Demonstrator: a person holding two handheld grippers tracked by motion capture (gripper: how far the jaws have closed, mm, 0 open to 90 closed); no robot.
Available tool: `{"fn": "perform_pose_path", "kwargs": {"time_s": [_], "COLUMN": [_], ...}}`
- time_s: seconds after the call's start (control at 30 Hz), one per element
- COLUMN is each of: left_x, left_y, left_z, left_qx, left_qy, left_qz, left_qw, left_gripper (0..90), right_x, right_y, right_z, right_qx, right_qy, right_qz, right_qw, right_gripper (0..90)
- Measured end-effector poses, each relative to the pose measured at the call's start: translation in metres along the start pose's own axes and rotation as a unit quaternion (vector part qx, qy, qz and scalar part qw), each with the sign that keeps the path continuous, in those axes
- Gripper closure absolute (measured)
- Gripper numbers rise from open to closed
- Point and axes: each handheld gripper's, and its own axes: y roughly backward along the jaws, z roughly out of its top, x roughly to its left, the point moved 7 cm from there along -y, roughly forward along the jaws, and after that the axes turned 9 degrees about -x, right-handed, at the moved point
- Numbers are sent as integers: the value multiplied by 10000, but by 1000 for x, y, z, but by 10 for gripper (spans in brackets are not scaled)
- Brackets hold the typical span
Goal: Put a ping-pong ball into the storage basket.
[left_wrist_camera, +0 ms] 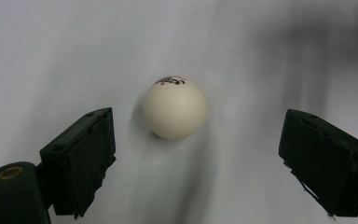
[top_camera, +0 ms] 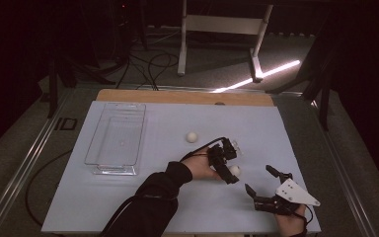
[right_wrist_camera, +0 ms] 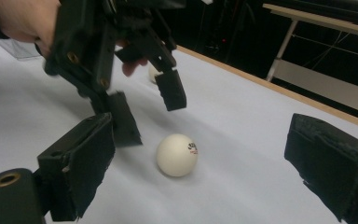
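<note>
Grasp step: L tongs [top_camera: 230, 169] sit open over near ball [left_wrist_camera: 175, 108] on bench [top_camera: 143, 197], ball between jaws w/o contact, R tongs [top_camera: 258, 181] open & idle nearby, so next: lower a bit, then squeeze centred so it won't roll.

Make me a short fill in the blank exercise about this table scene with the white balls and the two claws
1. The left claw hangs over a white ball with its jaws ____, no pad touching it.
2. The number of white balls on the table is ____.
3. The clear plastic tray at the left of the high view holds ____ balls.
4. The second ball lies between the nearer ball and the ____.

Missing words: open; two; no; tray
</note>
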Motion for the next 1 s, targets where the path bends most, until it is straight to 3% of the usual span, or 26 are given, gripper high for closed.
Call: {"fn": "perform_pose_path", "kwargs": {"time_s": [0.13,0.37,0.7,1.0], "left_x": [3,5,9,10], "left_y": [-7,-19,-34,-38], "left_z": [-1,-4,-1,1], "left_qx": [67,150,341,387], "left_qy": [-35,103,62,39], "left_qz": [94,104,406,395], "left_qw": [9999,9998,9986,9985], "left_gripper": [174,244,324,456], "right_x": [0,1,1,1], "right_y": [0,-1,-1,-1], "right_z": [-1,-1,-2,-2], "right_qx": [18,31,57,62], "right_qy": [-16,-25,-51,-62], "right_qz": [-3,23,40,54], "right_qw": [10000,10000,10000,9999], "right_gripper": [83,83,83,83]}}
